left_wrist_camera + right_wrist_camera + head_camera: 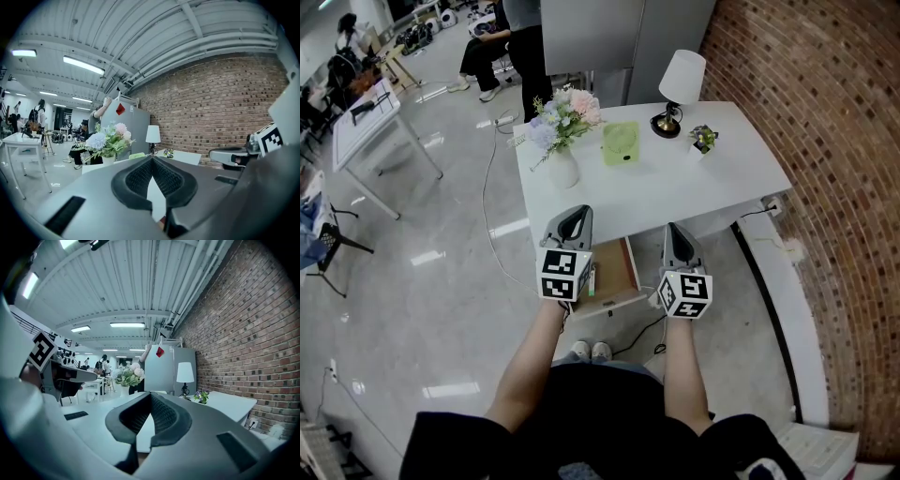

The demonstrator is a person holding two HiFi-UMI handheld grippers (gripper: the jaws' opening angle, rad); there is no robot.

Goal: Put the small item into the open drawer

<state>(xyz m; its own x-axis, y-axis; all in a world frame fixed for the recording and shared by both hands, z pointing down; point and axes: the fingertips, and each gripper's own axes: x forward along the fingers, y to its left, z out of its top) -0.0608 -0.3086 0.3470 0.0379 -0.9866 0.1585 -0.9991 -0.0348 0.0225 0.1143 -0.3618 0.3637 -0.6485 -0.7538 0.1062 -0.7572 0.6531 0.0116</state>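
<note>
White table (675,192) carries four things: a vase of flowers (563,167), a flat green item (621,143), a lamp (682,77) and a small potted plant (704,140). The plant sits near the back right corner, just beside the lamp base. The task's thing is probably that plant, though the green item at mid-table could be meant; the views don't settle it.

I judge the plant light, with a stiff, smooth pot and soft foliage, so a bit tippy. Best taken low on the pot body, jaws across its sides, never by the leaves.

The left gripper (572,217) and right gripper (675,232) both have their jaws together, tip to tip, with nothing between. They hang side by side at the table's front edge, well apart from the plant.

The drawer (617,270) stands open under the front edge, between the two grippers. Only the head view shows the drawer and its wooden floor; the gripper views look level across the table top and miss it. Only the gripper views show the pads meeting. They also give the plant's side profile, which the head view flattens from above.
</note>
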